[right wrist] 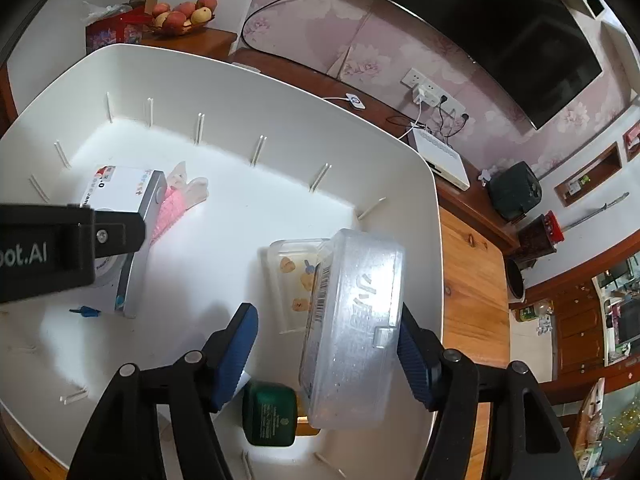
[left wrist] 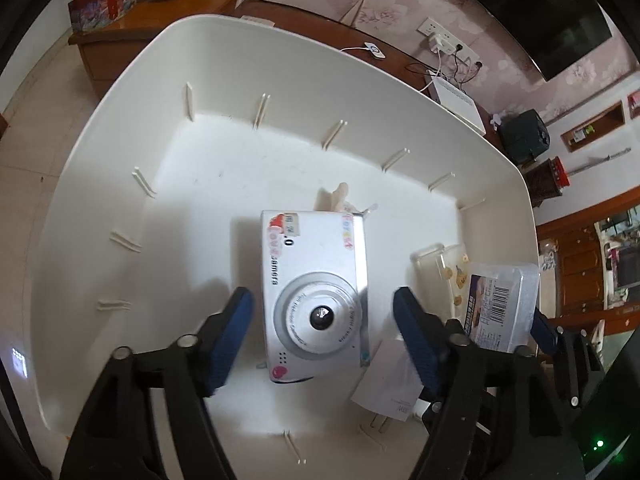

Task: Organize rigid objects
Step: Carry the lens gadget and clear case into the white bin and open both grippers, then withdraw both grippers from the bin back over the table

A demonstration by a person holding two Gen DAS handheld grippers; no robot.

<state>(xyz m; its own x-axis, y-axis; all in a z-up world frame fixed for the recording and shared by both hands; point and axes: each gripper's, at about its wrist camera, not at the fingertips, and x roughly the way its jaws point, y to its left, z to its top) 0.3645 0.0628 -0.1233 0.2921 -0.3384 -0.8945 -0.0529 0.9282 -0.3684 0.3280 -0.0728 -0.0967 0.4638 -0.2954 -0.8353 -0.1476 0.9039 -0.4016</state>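
Observation:
A white toy camera (left wrist: 316, 292) lies lens-up on the floor of a large white bin (left wrist: 224, 184). My left gripper (left wrist: 322, 338) is open, its blue pads on either side of the camera without touching it. In the right wrist view the camera (right wrist: 128, 216) lies at the left, partly hidden by the left gripper's black body. My right gripper (right wrist: 326, 354) is open; a clear plastic lidded box (right wrist: 352, 320) leans tilted between its pads, close against the right pad. That box also shows in the left wrist view (left wrist: 500, 304).
In the bin (right wrist: 280, 120) lie a second clear box with cartoon prints (right wrist: 292, 276), a green case (right wrist: 270, 414), a pink item (right wrist: 172, 208), a small blue piece (right wrist: 86, 312) and a paper slip (left wrist: 390, 384). The bin stands on a wooden table (right wrist: 472, 300). A fruit bowl (right wrist: 182, 16) stands beyond.

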